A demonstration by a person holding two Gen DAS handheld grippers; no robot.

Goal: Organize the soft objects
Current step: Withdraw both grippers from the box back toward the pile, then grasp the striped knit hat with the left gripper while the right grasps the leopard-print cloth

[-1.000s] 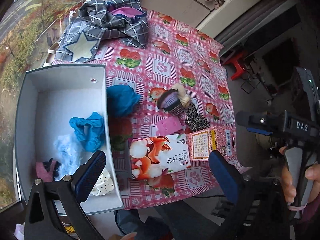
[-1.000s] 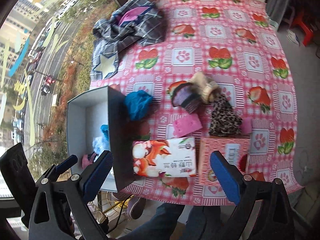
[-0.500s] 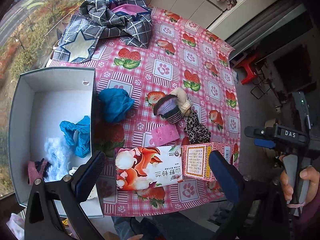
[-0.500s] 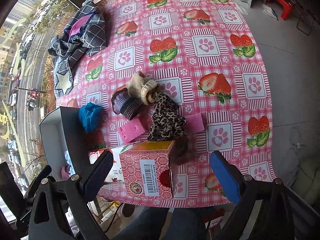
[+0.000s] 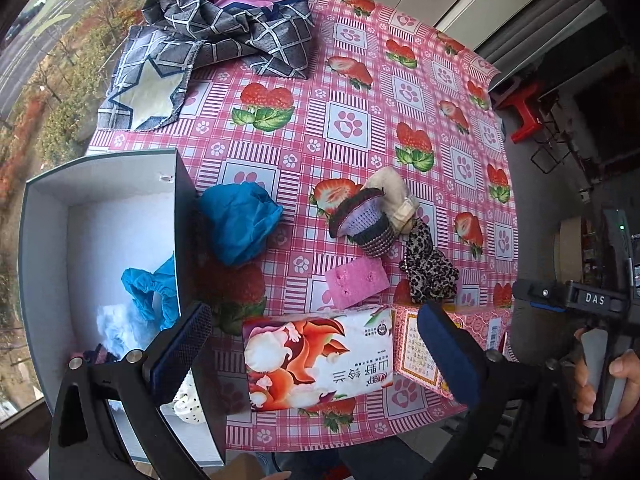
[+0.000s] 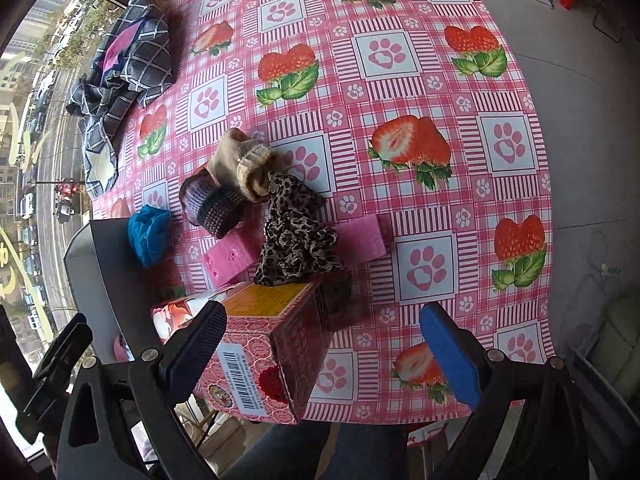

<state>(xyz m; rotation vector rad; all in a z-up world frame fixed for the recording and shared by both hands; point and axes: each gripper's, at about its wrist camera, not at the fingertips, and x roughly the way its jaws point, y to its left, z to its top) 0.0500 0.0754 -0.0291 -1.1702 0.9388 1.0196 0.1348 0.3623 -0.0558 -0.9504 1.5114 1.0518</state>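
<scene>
A grey box (image 5: 100, 176) stands at the table's left edge with blue and white soft items (image 5: 148, 292) inside. Beside it on the cloth lie a blue bundle (image 5: 236, 220), a purple knit piece (image 5: 366, 224), a beige sock (image 6: 240, 162), a leopard-print cloth (image 6: 294, 240) and two pink sponges (image 5: 356, 282) (image 6: 362, 236). My left gripper (image 5: 312, 348) hangs open above the tissue pack (image 5: 316, 360). My right gripper (image 6: 326, 346) is open over the red carton (image 6: 272, 348), with nothing between its fingers.
A checked dark cloth (image 5: 224, 36) lies bunched at the far left corner of the strawberry tablecloth (image 6: 400, 60). The other hand-held gripper and a hand (image 5: 600, 364) show at the right of the left wrist view. A red stool (image 5: 524, 112) stands on the floor beyond.
The right gripper has swung right and nearer, from over the tissue pack to over the red carton. The left gripper has drifted right, away from the box.
</scene>
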